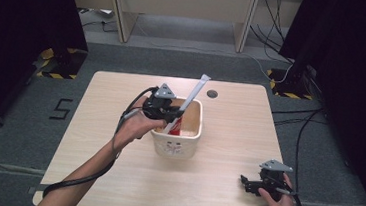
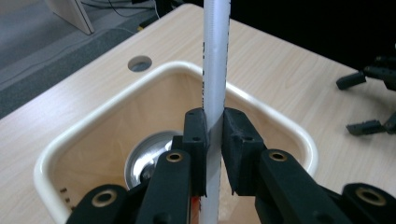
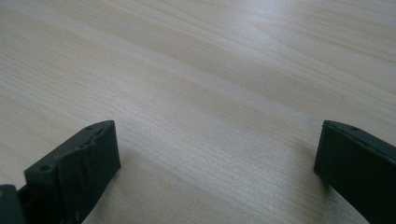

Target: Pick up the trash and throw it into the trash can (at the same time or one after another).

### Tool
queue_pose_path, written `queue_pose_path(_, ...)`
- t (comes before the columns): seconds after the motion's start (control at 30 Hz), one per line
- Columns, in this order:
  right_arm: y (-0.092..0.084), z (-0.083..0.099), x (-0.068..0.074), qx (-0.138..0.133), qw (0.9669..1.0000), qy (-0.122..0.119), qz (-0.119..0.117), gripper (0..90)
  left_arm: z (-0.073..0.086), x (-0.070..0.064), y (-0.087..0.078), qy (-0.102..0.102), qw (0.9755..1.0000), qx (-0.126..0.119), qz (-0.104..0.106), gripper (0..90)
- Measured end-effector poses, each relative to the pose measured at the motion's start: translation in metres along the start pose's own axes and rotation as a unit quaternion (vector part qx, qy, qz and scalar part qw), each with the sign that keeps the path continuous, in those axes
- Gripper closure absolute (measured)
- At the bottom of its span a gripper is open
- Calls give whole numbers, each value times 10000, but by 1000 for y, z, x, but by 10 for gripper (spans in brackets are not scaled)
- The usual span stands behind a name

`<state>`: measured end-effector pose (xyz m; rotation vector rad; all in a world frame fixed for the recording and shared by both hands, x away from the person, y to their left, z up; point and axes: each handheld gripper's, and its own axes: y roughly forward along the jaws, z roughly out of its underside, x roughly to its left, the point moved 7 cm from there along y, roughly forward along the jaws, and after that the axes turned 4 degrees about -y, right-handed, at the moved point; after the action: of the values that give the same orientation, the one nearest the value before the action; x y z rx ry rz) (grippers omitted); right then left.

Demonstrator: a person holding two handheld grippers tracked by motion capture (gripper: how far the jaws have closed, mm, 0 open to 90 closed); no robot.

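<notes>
White tube [image 2: 215, 70], long, smooth: left claw [image 2: 214, 135] clenched on it; right claw [image 3: 217, 154] released.

A black "5" is marked on the grey floor [image 1: 61, 108].

Even overhead light, soft blurry close-ups.

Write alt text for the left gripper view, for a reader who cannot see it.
The left gripper is shut on a long white plastic tube, held upright over a cream square container on a light wooden table. A shiny round metal object lies at the container's bottom, and a round hole shows in the tabletop beyond.
</notes>
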<state>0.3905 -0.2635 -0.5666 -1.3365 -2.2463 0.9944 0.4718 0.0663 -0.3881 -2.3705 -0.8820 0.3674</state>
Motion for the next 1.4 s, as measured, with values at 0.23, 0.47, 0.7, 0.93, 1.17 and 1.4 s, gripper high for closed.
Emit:
queue_pose_path(0.23, 0, 0, 0, -3, 10000, -6, 3, 1, 8, 3, -11, -32, 10000, -16, -40, 531)
queue_pose_path(0.47, 0, 0, 0, -3, 10000, -6, 3, 1, 13, -2, -18, -71, 10000, 20, 10, 425)
queue_pose_path(0.7, 0, 0, 0, -3, 10000, -4, 3, 1, 25, 1, -33, -195, 9998, 60, -83, 314)
queue_pose_path(0.93, 0, 0, 0, -1, 10000, 6, 0, 1, 41, 5, -50, -285, 9995, -13, -159, 265)
queue_pose_path(1.17, 0, 0, 0, -2, 10000, -3, 1, 1, 62, 13, -61, -399, 9989, -2, -236, 244)
queue_pose_path(1.4, 0, 0, 0, -1, 10000, -10, 3, 2, 87, 21, -67, -559, 9978, -130, -343, 196)
